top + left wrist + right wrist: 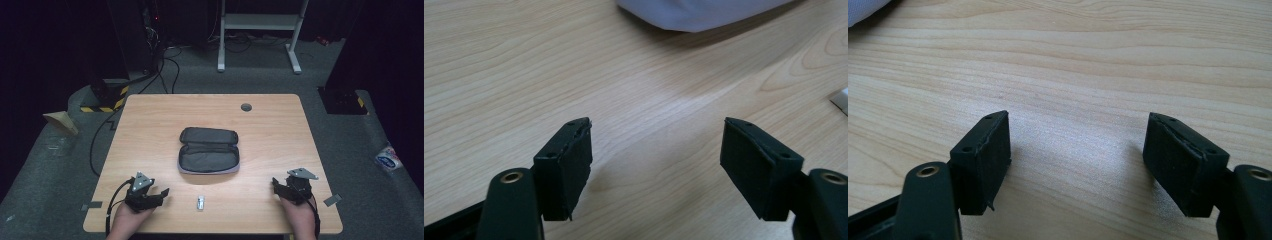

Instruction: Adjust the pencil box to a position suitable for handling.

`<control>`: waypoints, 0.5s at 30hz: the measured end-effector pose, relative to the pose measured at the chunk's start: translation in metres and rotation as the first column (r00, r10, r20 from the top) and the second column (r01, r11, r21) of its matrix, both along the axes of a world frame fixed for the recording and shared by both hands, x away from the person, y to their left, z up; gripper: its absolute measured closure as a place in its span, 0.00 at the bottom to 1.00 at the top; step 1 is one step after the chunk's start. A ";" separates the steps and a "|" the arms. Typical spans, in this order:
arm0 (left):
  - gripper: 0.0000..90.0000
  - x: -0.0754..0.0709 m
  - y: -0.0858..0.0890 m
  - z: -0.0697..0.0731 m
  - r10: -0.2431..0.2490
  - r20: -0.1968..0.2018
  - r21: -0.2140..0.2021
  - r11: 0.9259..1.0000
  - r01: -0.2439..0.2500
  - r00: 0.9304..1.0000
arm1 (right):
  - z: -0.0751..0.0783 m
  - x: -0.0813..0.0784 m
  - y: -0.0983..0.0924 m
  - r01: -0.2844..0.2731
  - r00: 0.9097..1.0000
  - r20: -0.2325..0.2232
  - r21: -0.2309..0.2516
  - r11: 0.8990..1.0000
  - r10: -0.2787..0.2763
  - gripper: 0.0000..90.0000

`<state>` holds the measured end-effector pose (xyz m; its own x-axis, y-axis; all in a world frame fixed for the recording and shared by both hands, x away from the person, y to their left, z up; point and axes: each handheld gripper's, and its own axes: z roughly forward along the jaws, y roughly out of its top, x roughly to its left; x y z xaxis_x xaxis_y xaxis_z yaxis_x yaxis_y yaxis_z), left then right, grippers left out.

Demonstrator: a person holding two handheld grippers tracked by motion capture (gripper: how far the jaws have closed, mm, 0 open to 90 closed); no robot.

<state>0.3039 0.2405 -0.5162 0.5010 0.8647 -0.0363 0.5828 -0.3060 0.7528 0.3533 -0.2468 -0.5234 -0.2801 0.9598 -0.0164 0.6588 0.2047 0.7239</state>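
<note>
A dark grey zip pouch point(209, 151) lies unzipped and spread flat in the middle of the wooden table point(150, 120). Its pale edge point(699, 12) shows at the top of the left gripper view. A small white and silver object point(200, 202) lies near the front edge, between my hands; a corner of it point(840, 98) shows at the right edge of the left gripper view. My left gripper point(162, 192) is low at the front left, pointing right toward the small object, open, with only bare wood between its jaws point(656, 150). My right gripper point(274, 183) rests at the front right, open and empty point(1078, 145).
A round grey grommet point(246, 107) sits near the table's far edge. Beyond the table are a white desk frame point(260, 30), black cables point(165, 65) on the grey floor and a yellow-black striped base point(107, 100). A plastic packet point(388, 160) lies on the floor at right.
</note>
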 end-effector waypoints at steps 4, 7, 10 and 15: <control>0.32 -0.002 -0.011 0.001 -0.030 -0.005 -0.011 0.999 0.030 1.000 | 0.000 0.000 0.000 -0.001 1.000 0.002 -0.002 1.000 0.001 0.30; 0.32 -0.005 -0.020 0.001 -0.059 -0.009 -0.021 0.998 0.058 0.998 | 0.000 0.000 0.000 -0.001 1.000 0.003 -0.003 1.000 0.001 0.30; 0.32 -0.008 -0.031 0.002 -0.089 -0.008 -0.027 0.996 0.088 0.996 | 0.000 0.000 0.000 -0.001 1.000 0.003 -0.003 1.000 0.001 0.30; 0.32 -0.014 -0.048 0.004 -0.142 -0.005 -0.024 0.990 0.141 0.990 | 0.000 0.000 0.000 -0.001 1.000 0.004 -0.004 1.000 0.001 0.30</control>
<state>0.2904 0.1928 -0.5123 0.6180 0.7840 -0.0591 0.5396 -0.3682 0.7571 0.3530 -0.2466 -0.5234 -0.2809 0.9595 -0.0212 0.6555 0.2079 0.7260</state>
